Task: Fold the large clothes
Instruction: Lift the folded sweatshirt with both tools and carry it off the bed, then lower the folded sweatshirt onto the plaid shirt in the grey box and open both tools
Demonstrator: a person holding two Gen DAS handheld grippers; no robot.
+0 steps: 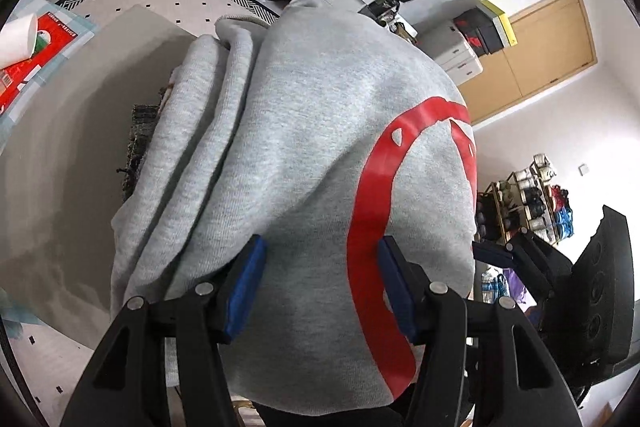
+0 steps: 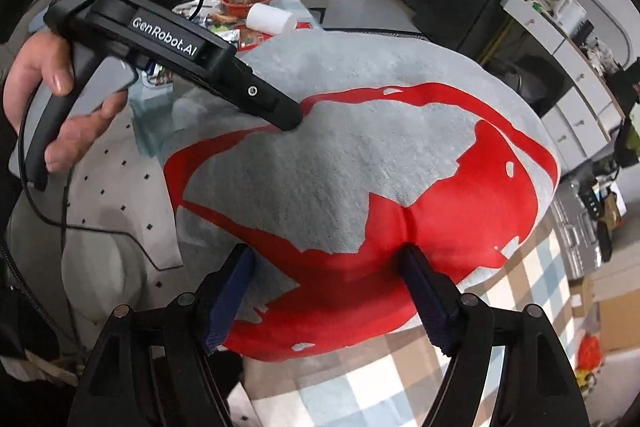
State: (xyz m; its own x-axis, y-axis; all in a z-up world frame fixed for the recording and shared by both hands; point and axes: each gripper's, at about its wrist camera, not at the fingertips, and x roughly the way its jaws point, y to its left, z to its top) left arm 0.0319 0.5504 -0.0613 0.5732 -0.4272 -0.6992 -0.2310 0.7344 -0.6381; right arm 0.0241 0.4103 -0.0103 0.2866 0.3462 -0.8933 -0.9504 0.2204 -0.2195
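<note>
While the grey sweatshirt [image 2: 328, 163] with its red print lies folded in a thick bundle on the pale table [image 1: 60, 155], both grippers bear down on it from above. The left gripper [image 1: 320, 283] tilts downward, its blue pads pressed into the cloth, jaws partway apart with fabric bulging between them; whether they pinch it I cannot tell. A hand [image 2: 44, 95] curls round its black handle, left of the sweatshirt. The right gripper [image 2: 328, 287] points steeply down, jaws spread wide over the red print.
</note>
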